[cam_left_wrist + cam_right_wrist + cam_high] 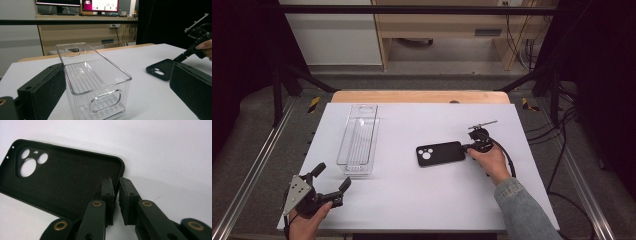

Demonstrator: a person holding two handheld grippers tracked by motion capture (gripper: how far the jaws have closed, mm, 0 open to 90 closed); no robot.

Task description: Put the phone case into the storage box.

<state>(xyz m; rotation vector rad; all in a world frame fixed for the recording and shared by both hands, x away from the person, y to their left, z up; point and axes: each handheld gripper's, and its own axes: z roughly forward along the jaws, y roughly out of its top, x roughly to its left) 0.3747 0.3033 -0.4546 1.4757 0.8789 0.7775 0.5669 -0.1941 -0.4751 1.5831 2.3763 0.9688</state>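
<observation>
A black phone case (439, 154) lies inner side up on the white table, its camera cut-outs at the left end. My right gripper (467, 148) sits at the case's right end. In the right gripper view the phone case (62, 180) fills the left half and the gripper (115, 181) straddles its end wall, one pad inside and one outside, shut on the rim. My left gripper (333, 176) rests open near the front left corner, nothing between its jaws. In the left gripper view it (117, 95) faces the clear bin (92, 82), with the case (160, 71) farther right.
A clear plastic bin (358, 140) with handle cut-outs stands lengthwise left of centre, with nothing in it. The white table top (412, 200) has bare room in front and at the right. Metal frame rails run along both sides, and cables hang at the right.
</observation>
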